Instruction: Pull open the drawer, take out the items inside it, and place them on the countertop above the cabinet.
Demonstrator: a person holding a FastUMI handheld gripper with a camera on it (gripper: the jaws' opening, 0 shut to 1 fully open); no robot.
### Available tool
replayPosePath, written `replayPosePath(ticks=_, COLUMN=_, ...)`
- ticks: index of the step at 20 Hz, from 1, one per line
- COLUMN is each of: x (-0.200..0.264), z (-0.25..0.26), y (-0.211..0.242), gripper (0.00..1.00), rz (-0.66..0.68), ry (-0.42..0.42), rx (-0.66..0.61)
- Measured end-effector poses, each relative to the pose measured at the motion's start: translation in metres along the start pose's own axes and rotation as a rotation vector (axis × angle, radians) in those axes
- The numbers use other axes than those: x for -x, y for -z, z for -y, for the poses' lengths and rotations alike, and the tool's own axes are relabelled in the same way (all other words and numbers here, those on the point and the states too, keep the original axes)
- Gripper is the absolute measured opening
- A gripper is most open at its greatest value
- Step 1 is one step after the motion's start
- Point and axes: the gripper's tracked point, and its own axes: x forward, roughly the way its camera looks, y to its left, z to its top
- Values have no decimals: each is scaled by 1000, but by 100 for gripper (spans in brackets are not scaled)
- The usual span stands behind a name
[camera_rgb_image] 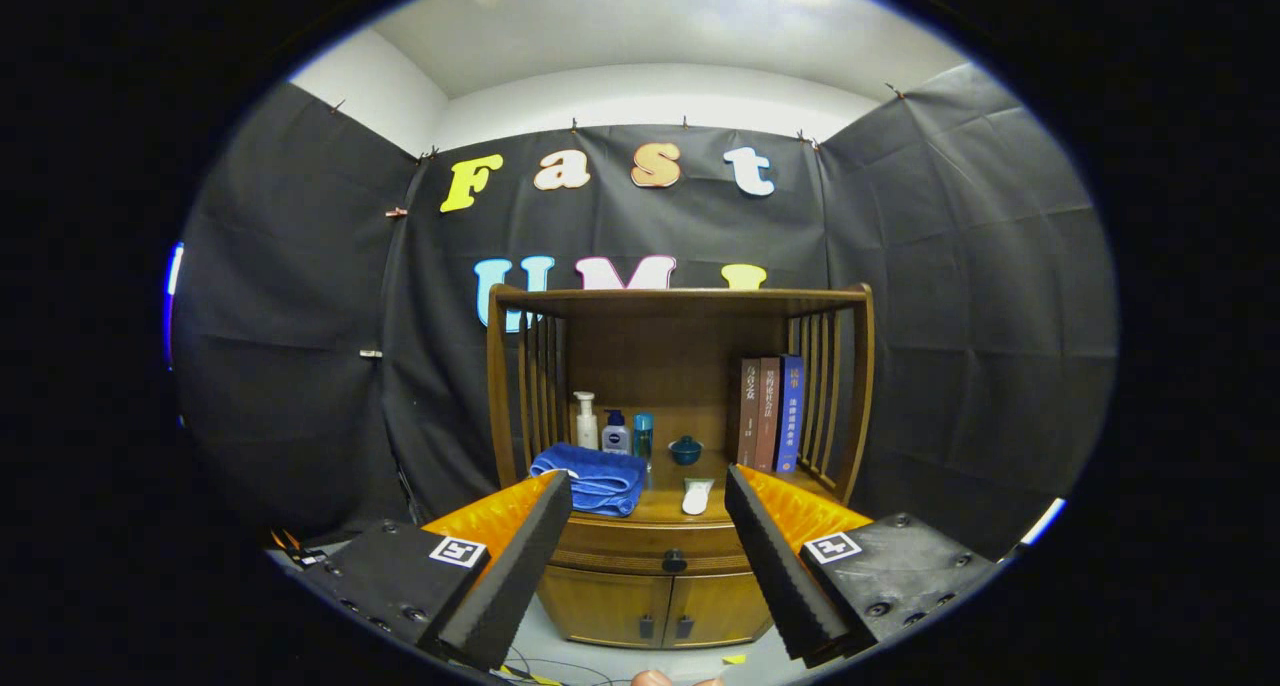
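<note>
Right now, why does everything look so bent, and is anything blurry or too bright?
Gripper view: a fisheye lens bows the cabinet and the cloth walls outward; the ceiling is washed out by glare; the cabinet, towel and books are fairly sharp; the open fingers, close to the lens, loom large, with the drawer knob beyond them.

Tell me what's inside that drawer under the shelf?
That cannot be seen: the drawer is shut, its front and knob hiding the contents. The open gripper sits well short of it, holding nothing.
</note>
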Motion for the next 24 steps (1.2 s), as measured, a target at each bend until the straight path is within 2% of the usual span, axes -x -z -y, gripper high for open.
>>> replayPosePath(ticks=4, x=7, z=-1, y=-9, gripper=99, rz=33, ry=12, rx=17)
replayPosePath(ticks=24, x=11, z=1, y=-9, gripper=99, rz=31, ry=16, rx=-7)
